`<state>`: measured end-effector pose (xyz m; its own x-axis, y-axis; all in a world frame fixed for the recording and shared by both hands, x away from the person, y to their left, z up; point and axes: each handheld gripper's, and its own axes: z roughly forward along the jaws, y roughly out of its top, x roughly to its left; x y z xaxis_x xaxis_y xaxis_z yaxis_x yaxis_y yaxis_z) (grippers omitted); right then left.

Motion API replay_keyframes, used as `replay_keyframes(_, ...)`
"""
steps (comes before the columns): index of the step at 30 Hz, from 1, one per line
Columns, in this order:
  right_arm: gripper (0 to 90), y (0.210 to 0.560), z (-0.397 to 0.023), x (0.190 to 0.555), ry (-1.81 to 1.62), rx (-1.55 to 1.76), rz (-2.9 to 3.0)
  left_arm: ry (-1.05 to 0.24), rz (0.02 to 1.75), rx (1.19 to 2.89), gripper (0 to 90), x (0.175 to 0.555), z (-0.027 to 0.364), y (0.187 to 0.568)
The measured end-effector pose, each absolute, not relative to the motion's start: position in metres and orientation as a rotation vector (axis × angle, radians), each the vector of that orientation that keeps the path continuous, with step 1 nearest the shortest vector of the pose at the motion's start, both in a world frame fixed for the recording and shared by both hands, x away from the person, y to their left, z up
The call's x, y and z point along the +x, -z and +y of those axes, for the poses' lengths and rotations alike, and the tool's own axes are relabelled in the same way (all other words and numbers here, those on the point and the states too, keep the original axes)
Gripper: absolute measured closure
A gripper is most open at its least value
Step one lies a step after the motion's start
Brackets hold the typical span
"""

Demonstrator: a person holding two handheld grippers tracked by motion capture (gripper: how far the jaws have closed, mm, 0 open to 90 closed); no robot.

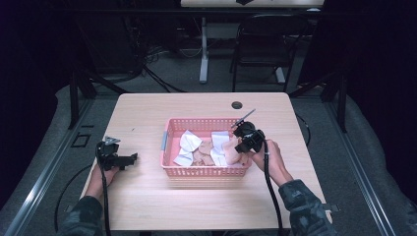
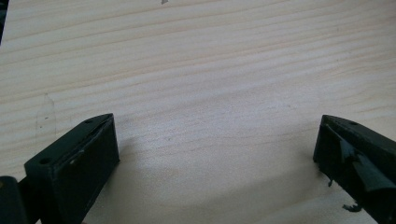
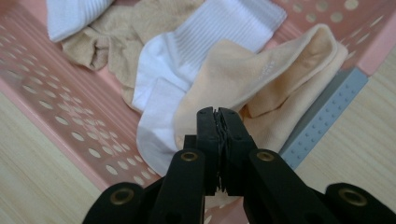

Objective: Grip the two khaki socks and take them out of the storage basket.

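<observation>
1. While the left gripper [image 1: 129,159] rests idle at the lower left of the high view, its jaws spread wide over bare wood with nothing between them, the right gripper [image 3: 219,122] works at the right end of the pink basket [image 1: 169,129] near the centre of that frame.
2. In the right gripper view, the 2 black jaws are pressed together at the bottom centre of the frame, pinching the near edge of a peach sock [image 3: 261,79]. How much fabric sits between the pads cannot be told.
3. The peach sock lies inside the basket against its right-hand wall, draped partly over a white sock [image 3: 187,60]. A tan sock [image 3: 116,37] and a 2nd white sock [image 3: 70,14] sit at the upper left of that frame.
4. Judgement on the step in hand: the sock appears gripped for removal. A slow, straight lift is advisable, so the overlapped white sock slides free rather than coming along, and so the fabric clears the perforated wall and the grey handle [image 3: 322,116] without snagging.
5. Surface: a pale wood-grain table [image 1: 147,206], level, with a cable port [image 1: 237,105] above the basket.
6. Room: dim, grey floor, a black chair [image 1: 265,44] and a further table leg [image 1: 203,54] at the top of the high view.
</observation>
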<state>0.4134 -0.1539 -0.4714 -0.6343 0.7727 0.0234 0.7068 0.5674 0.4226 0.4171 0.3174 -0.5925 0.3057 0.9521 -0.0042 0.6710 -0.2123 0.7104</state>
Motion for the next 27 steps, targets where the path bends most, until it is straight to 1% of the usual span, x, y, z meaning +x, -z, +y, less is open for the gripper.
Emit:
replay_keyframes(7, 88.4, 0.459, -0.154, 0.408, -0.674, 1.189, 2.59, -0.594, 1.436, 1.967, 0.0, 0.417, 0.317, 0.592)
replay_keyframes(14, 88.6, 0.448, -0.157, 0.409, -0.778, 1.227, 2.581, -0.594, 1.437, 1.967, 0.0, 0.417, 0.317, 0.592)
replay_keyframes(27, 88.7, 0.428, -0.16, 0.41, -0.848, 1.22, 2.549, -0.594, 1.436, 1.967, 0.0, 0.417, 0.317, 0.592)
